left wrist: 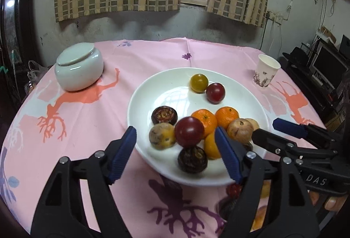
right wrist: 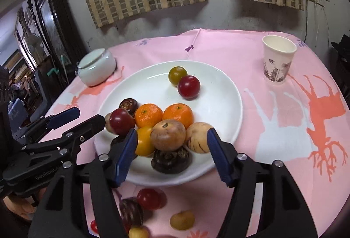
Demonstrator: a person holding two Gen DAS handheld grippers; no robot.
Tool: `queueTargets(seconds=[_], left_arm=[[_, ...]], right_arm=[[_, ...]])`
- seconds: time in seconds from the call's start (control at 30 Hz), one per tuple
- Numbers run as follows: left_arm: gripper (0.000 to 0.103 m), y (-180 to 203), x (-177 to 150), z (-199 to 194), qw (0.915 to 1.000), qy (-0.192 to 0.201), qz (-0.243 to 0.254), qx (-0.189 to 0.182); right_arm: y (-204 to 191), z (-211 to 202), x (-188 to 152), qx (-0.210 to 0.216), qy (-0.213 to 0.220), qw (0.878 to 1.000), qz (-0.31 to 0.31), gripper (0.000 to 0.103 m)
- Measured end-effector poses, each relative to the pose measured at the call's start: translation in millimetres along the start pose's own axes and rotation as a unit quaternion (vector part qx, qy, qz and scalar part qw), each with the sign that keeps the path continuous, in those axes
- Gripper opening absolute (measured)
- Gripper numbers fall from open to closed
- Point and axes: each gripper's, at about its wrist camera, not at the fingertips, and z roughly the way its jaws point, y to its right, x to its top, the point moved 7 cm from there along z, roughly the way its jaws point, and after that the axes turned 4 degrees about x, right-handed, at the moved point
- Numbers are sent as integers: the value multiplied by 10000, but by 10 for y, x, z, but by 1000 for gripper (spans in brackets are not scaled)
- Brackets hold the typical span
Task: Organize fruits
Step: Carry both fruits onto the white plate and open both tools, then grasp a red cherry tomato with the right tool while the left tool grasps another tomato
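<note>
A: Left wrist view – the left gripper (left wrist: 175,139) is standing wide with nothing pressed between its blue pads, a dark red fruit (left wrist: 189,132) sitting in the gap on the white plate (left wrist: 140,104).

B: And the right gripper (right wrist: 172,141)?

A: Also gaping – a tan fruit (right wrist: 168,138) is lying between its fingers, untouched. Two oranges (right wrist: 148,115) are resting just behind, and a yellow-green one (right wrist: 177,75) is touching a red one (right wrist: 188,87) farther back.

B: Anything off the plate?

A: Several fruits are lying on the pink tablecloth (right wrist: 273,128) near the plate's front edge – a paper cup (right wrist: 279,58) and a lidded jar (right wrist: 96,67) are standing well apart
</note>
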Motion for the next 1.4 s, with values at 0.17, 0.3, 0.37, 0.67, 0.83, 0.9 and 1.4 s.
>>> queueTargets(seconds=[0.17,0.3,0.37,0.67,0.83,0.9,1.4], left_arm=[[83,-6,-210,-291,9999,6,60,85],[86,61,-415,-526,9992,115,329,180],[87,109,-542,-604,9991,38,396,129],[91,213,-1065,-677,9987,-149,492,-58],[91,89,-1075,-644,9989,-6,457,121],[91,62,-1069,-648,9987,20,483,128],[92,55,-1167,-564,9986,-327,425,-39]], right_arm=[[20,-233,-346,-162,-329,9993,-98,66],[-30,-463,-607,-168,-444,9987,-200,66],[-77,-550,-735,-312,-435,9978,-390,66],[-206,-530,-1392,-645,-859,9882,-1088,66],[-232,-550,-1452,-640,-797,9882,-1140,66],[-250,-553,-1458,-659,-766,9879,-1177,66],[-368,-482,-1595,-795,-965,9763,-1764,30]])
